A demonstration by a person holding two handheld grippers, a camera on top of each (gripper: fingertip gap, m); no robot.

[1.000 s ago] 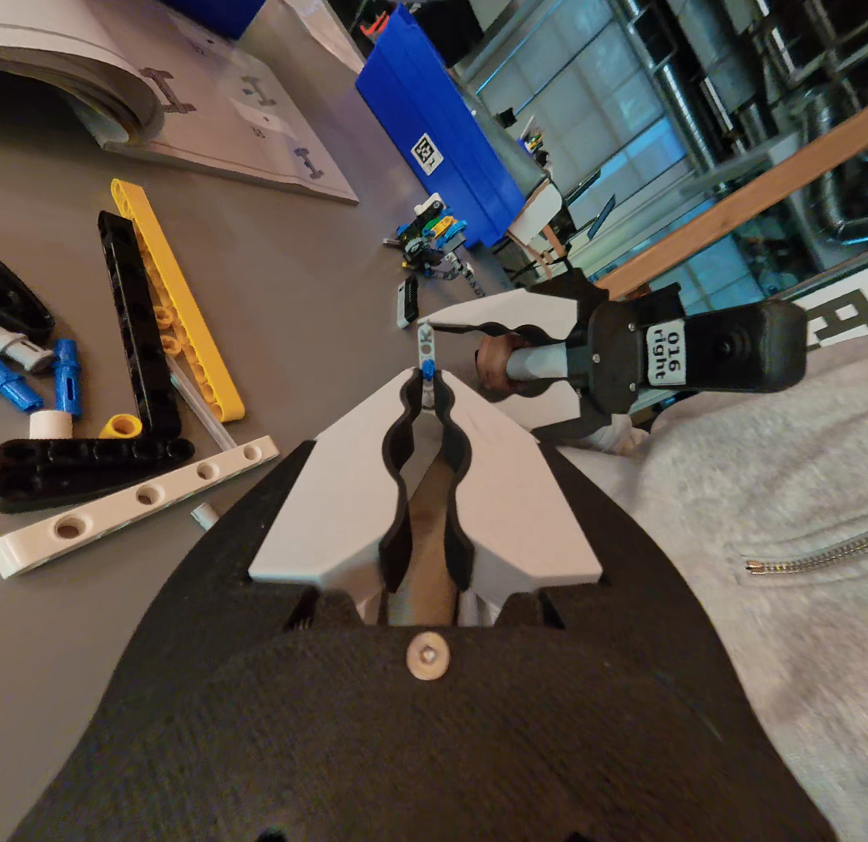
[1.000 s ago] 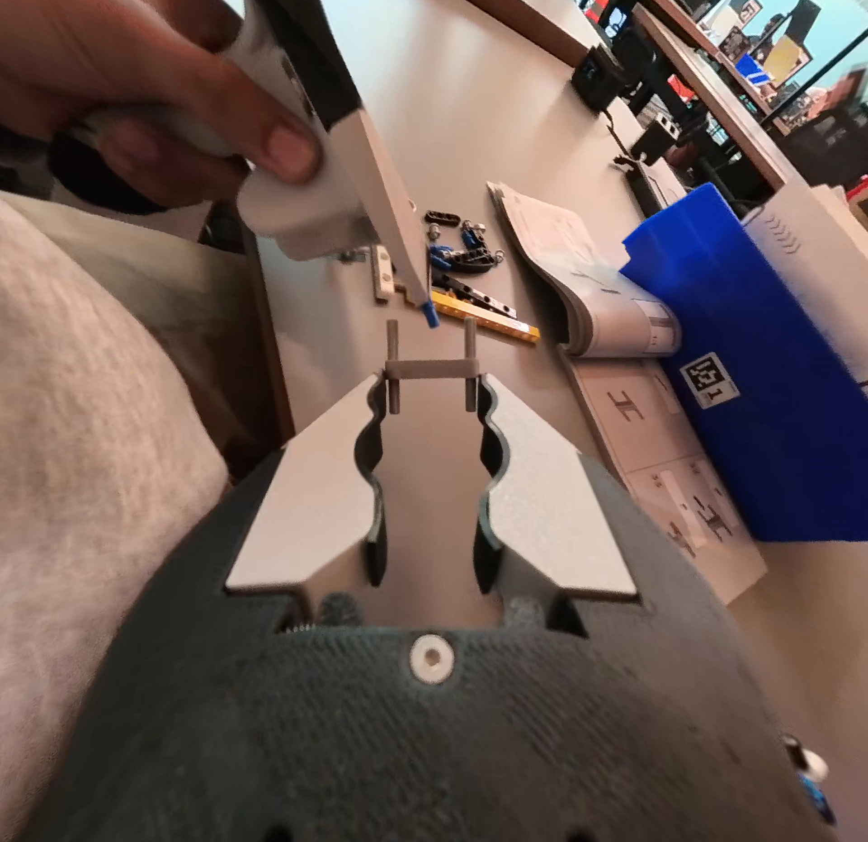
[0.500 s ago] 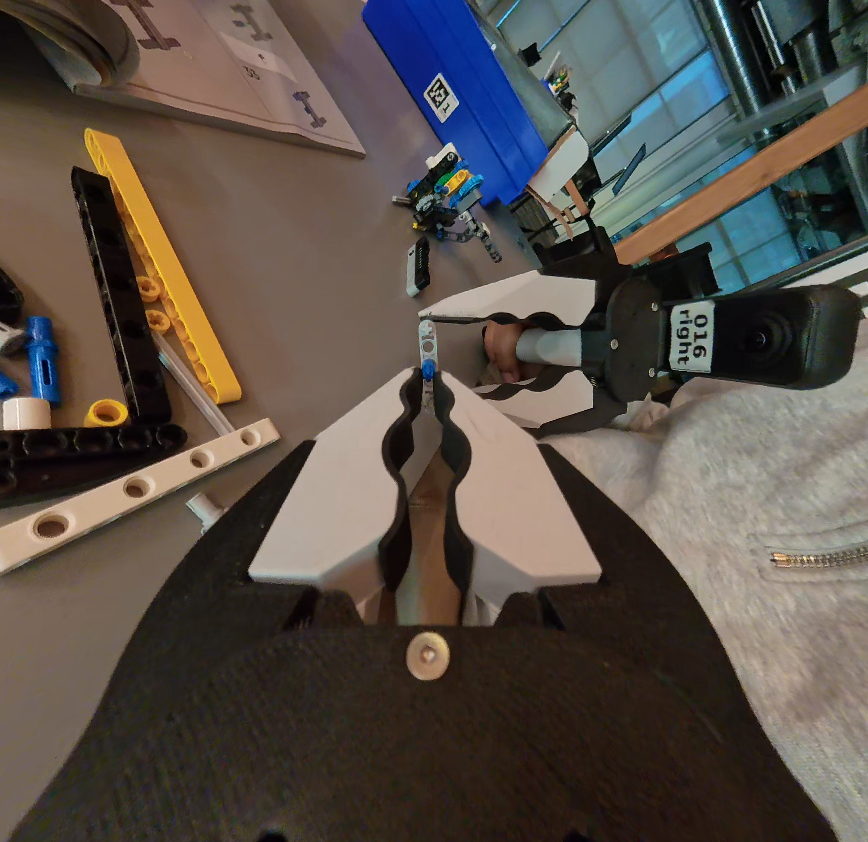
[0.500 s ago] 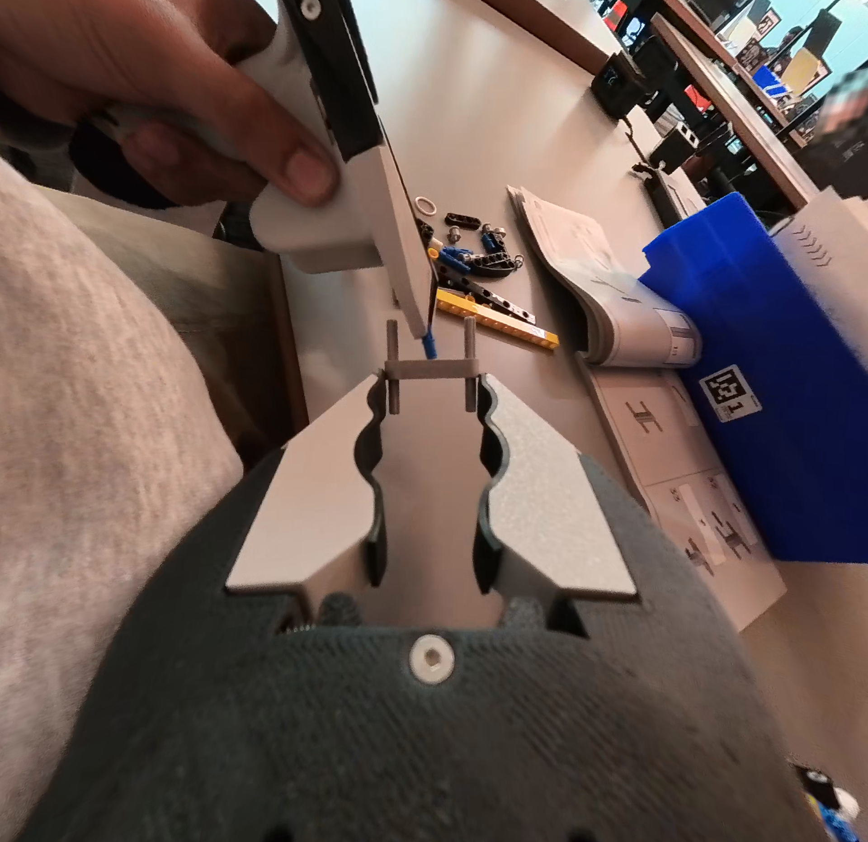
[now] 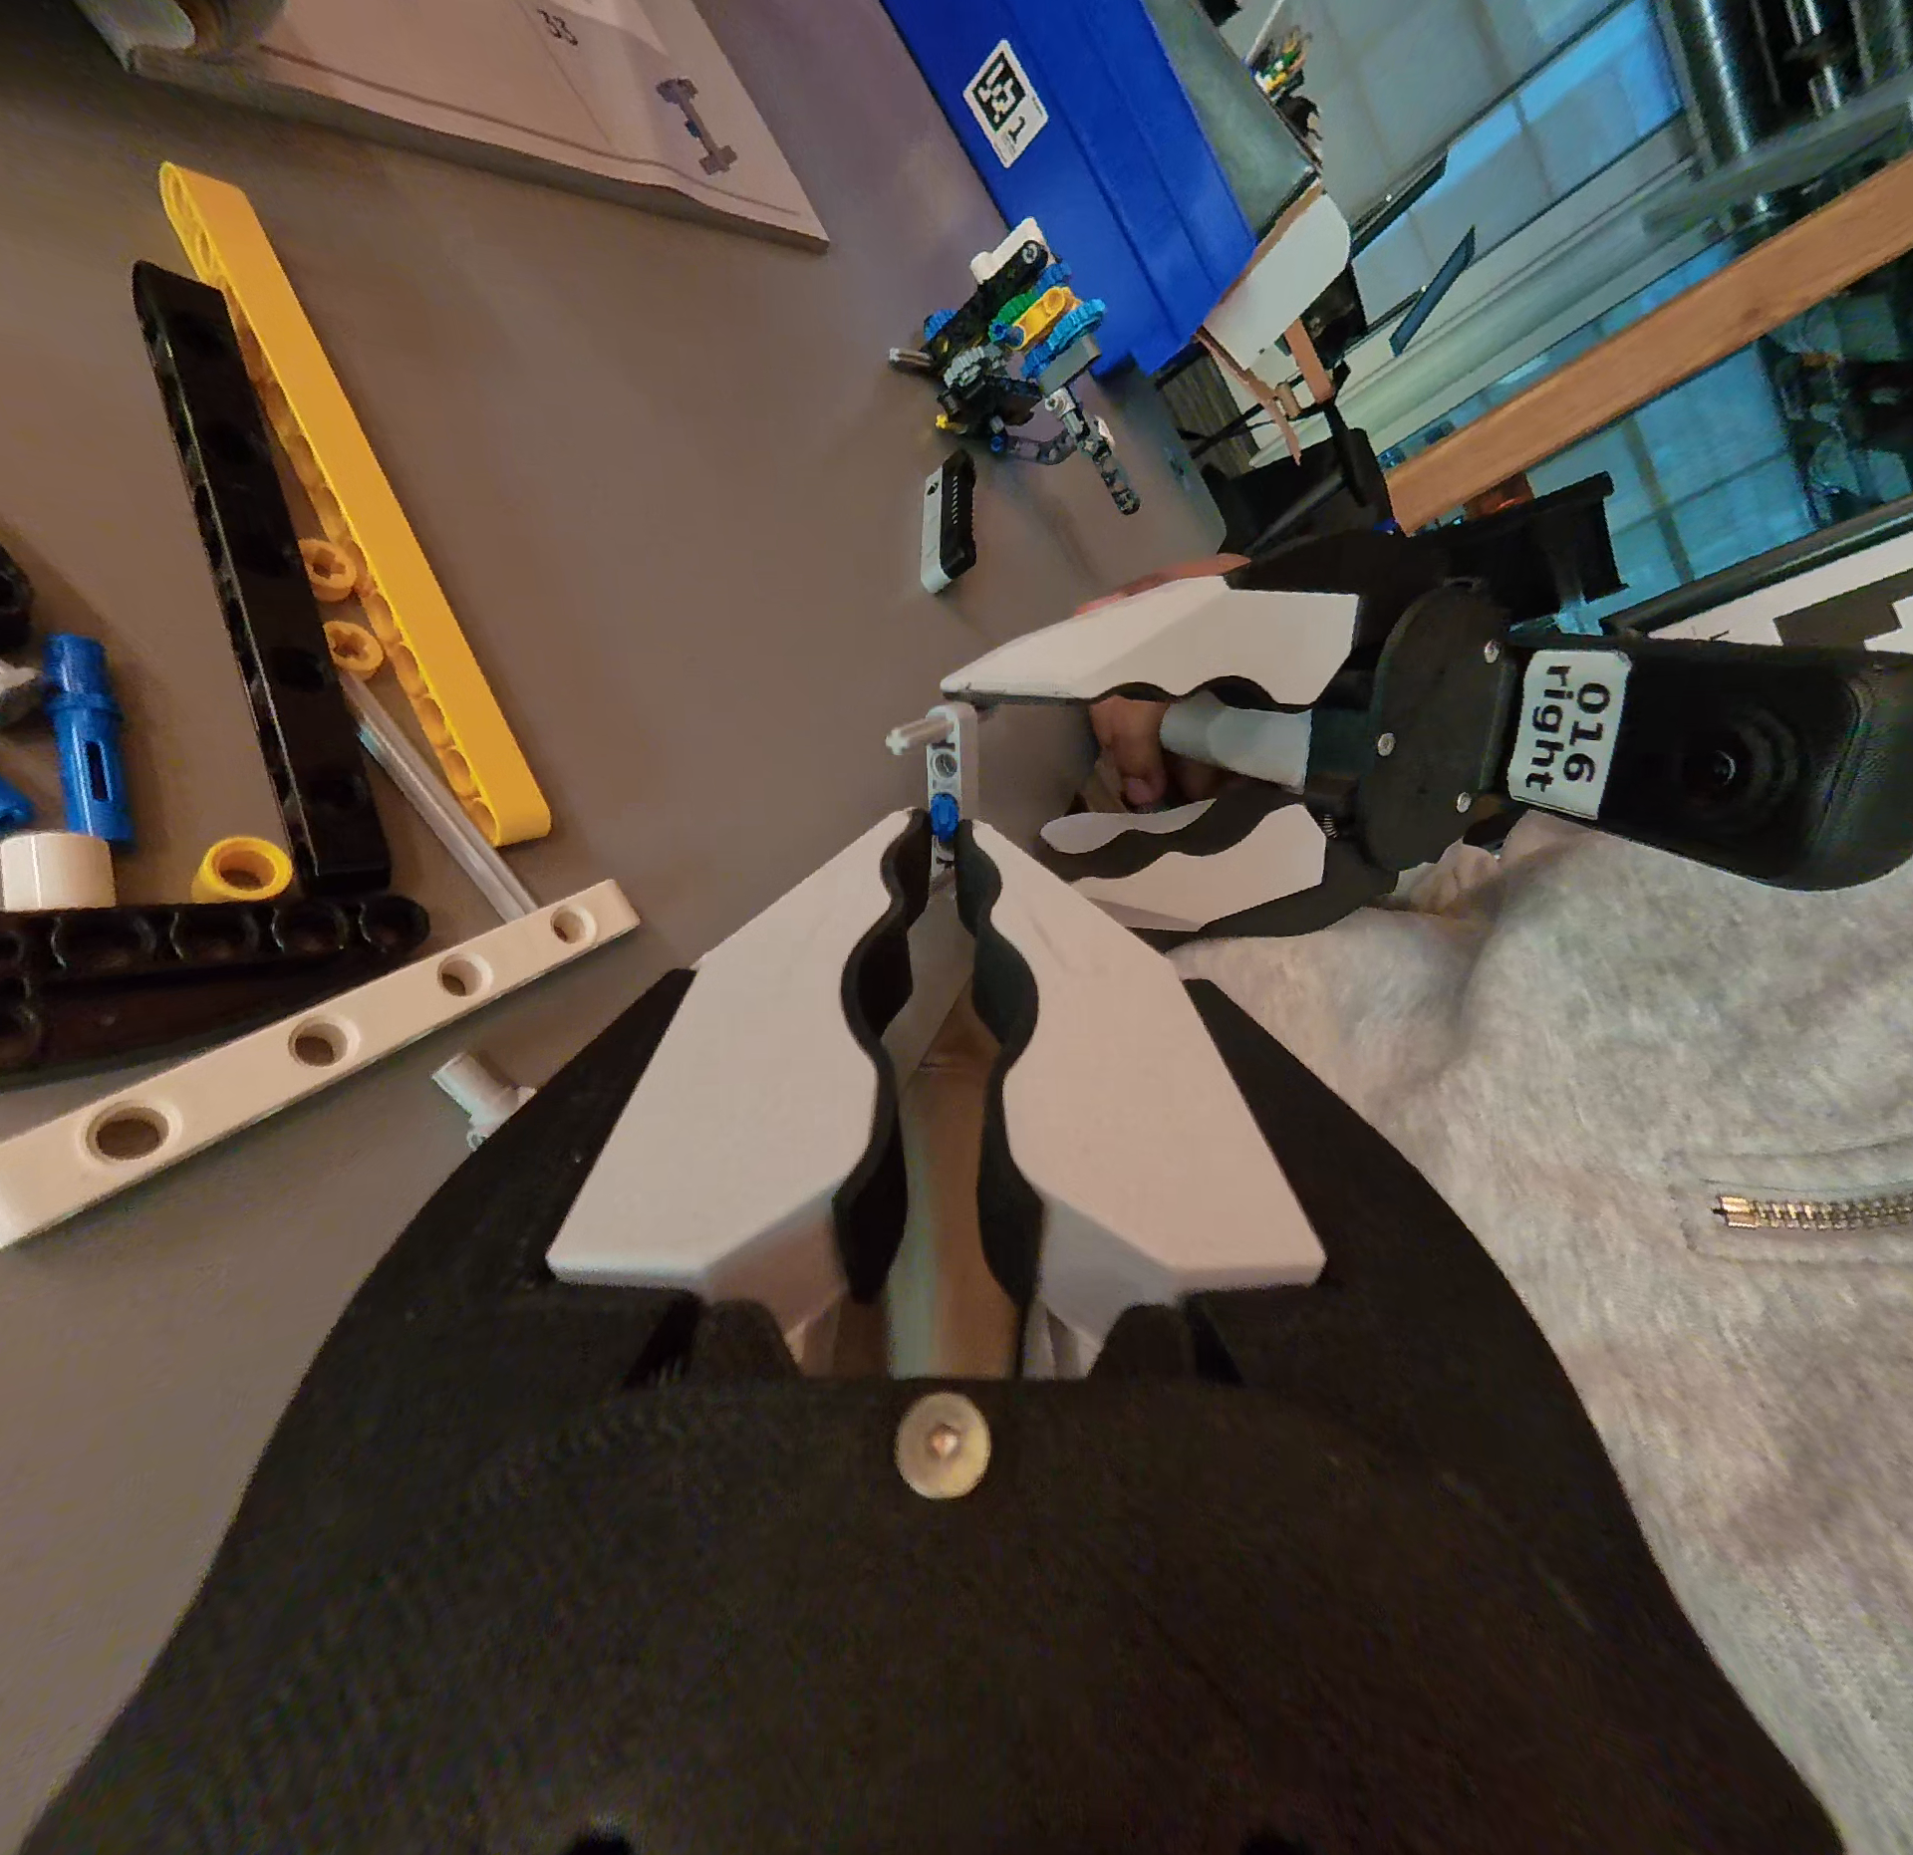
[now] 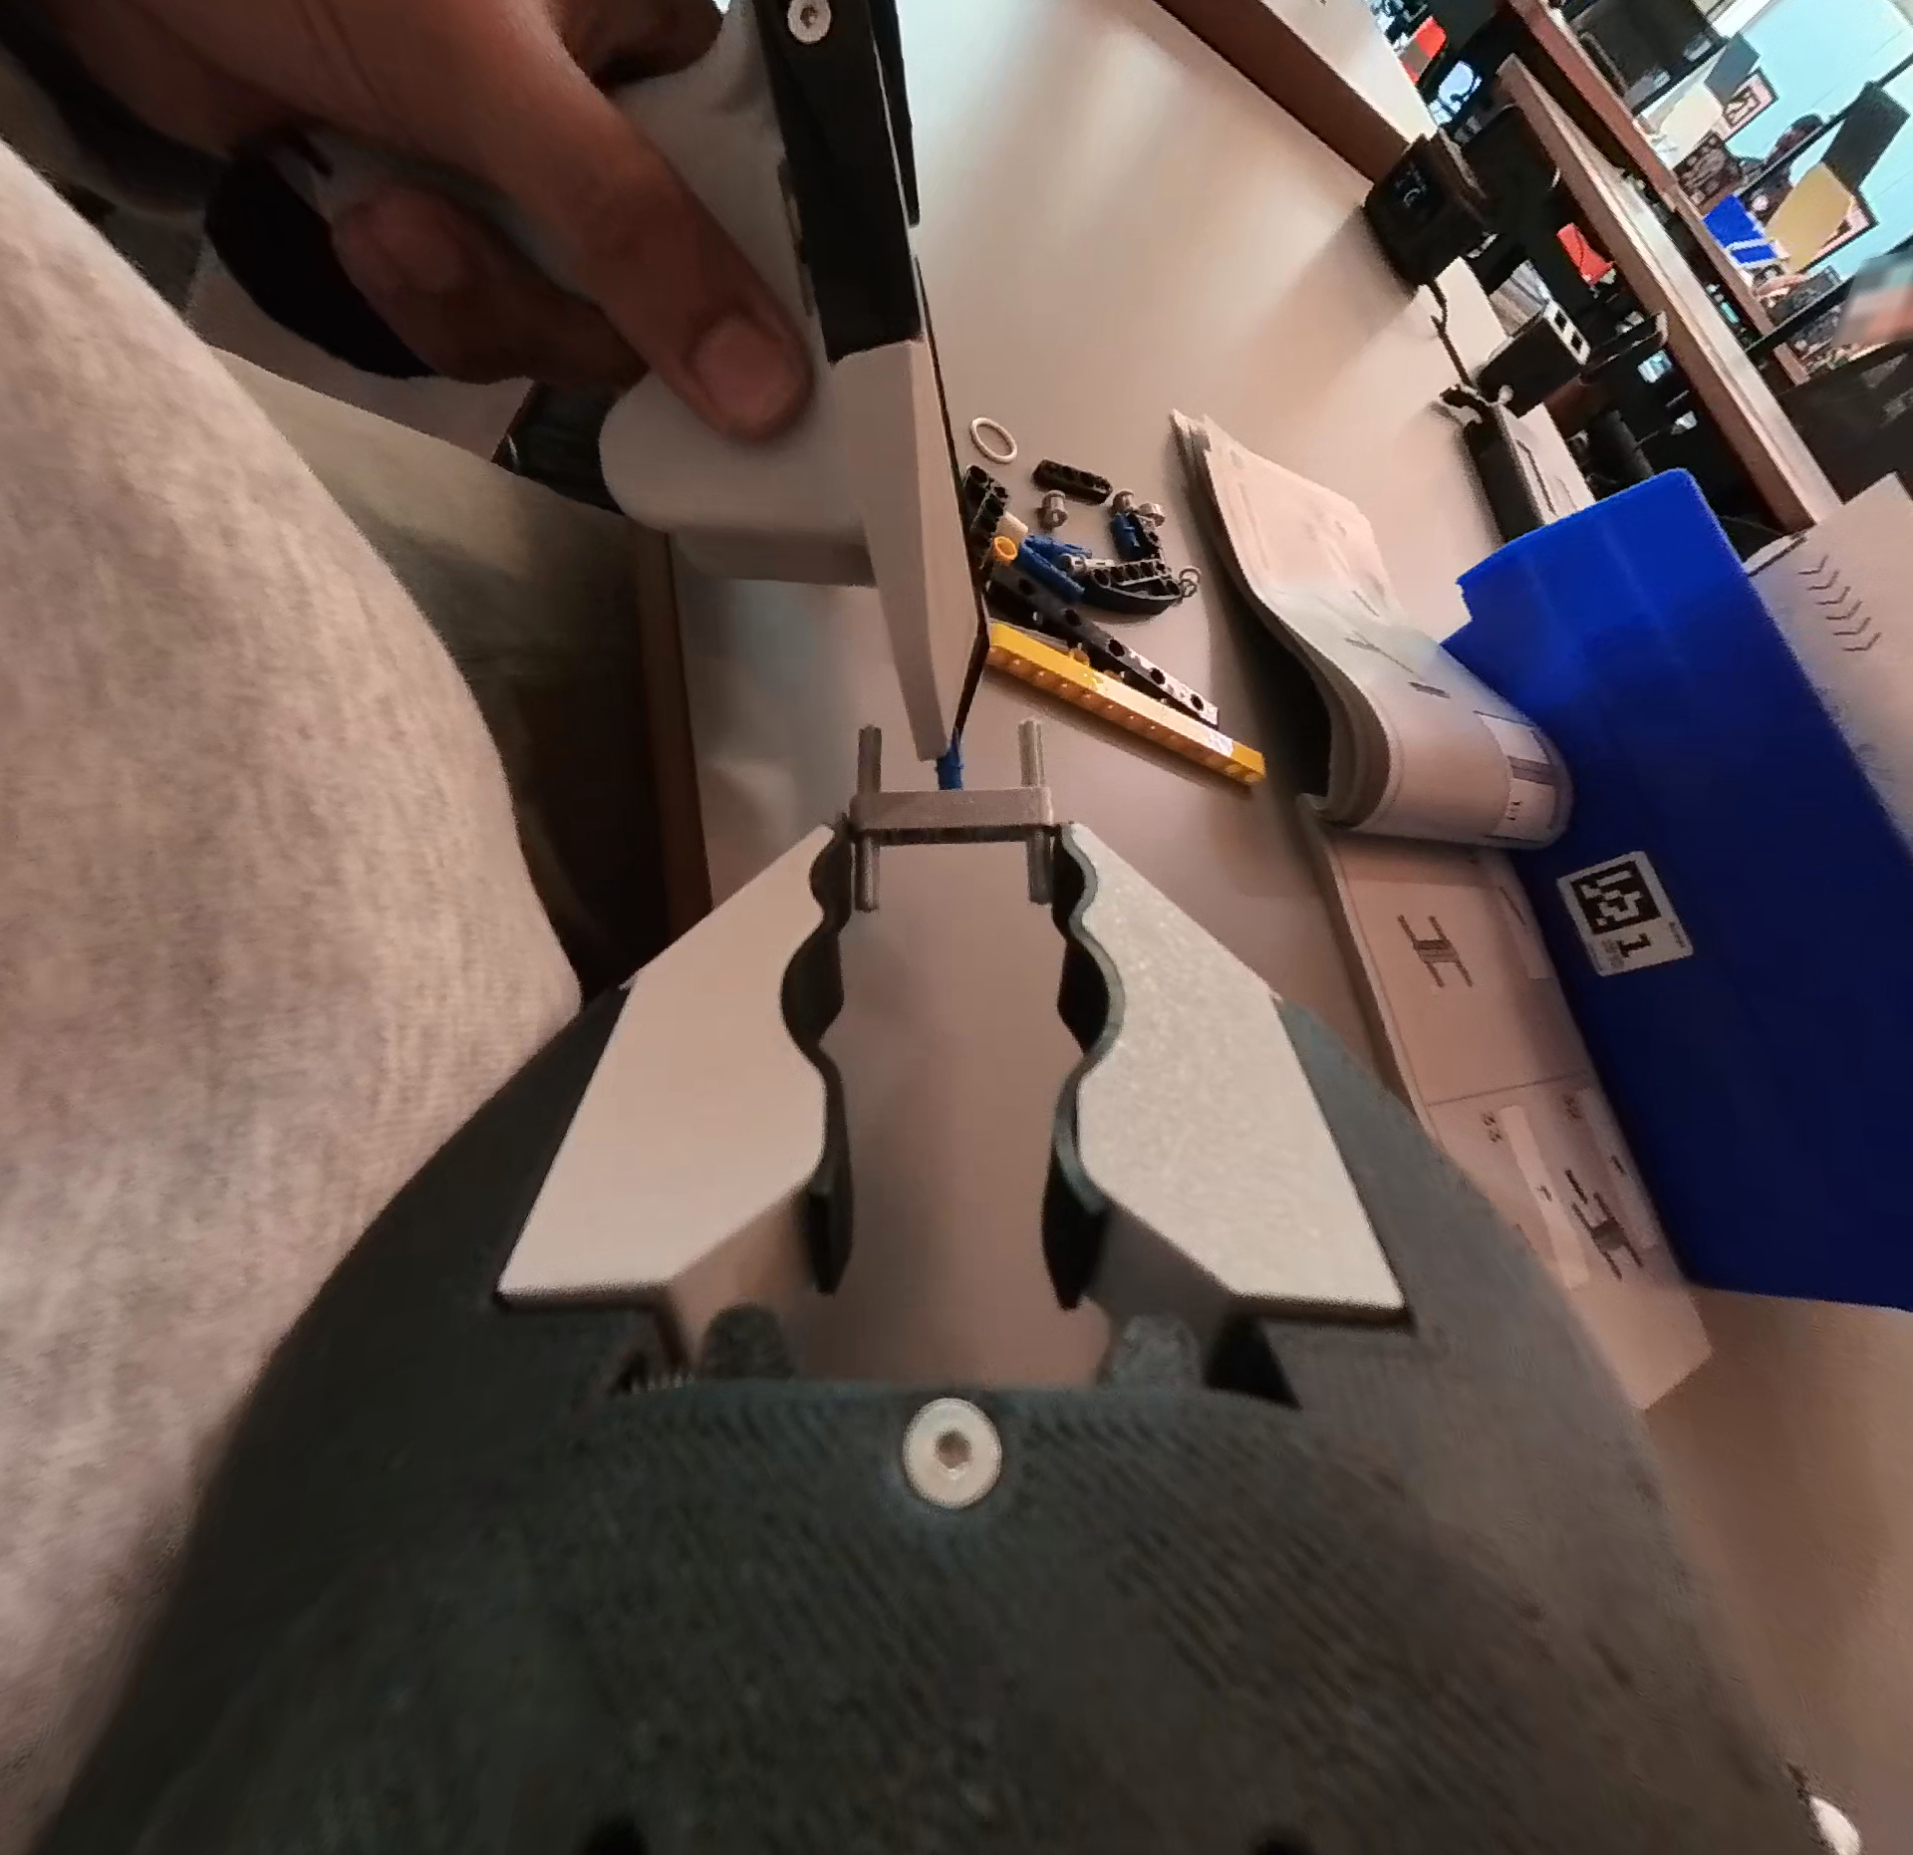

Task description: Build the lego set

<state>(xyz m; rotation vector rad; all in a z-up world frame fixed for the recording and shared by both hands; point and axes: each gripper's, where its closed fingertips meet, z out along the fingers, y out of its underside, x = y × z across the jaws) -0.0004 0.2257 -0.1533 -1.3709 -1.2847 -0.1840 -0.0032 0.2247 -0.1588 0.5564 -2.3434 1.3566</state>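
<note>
My left gripper is shut on a small blue pin that sticks out of its tips. My right gripper is shut on a short grey beam with two grey axles through its ends, held crosswise between the fingertips. In the right wrist view the left gripper comes down from above, and the blue pin meets the middle of the beam. In the left wrist view the right gripper holds the beam just beyond my tips. Both are held in the air at the table's near edge.
Loose parts lie on the grey table: a yellow beam, black beams, a white beam, blue pins. An open instruction booklet, a blue bin and a small built model stand farther off. A grey sweater is close by. The tips of both grippers are at nearly the same place.
The two grippers have closed in on each other. The blue pin, apart from the grey beam a second ago, now meets the beam's middle.
</note>
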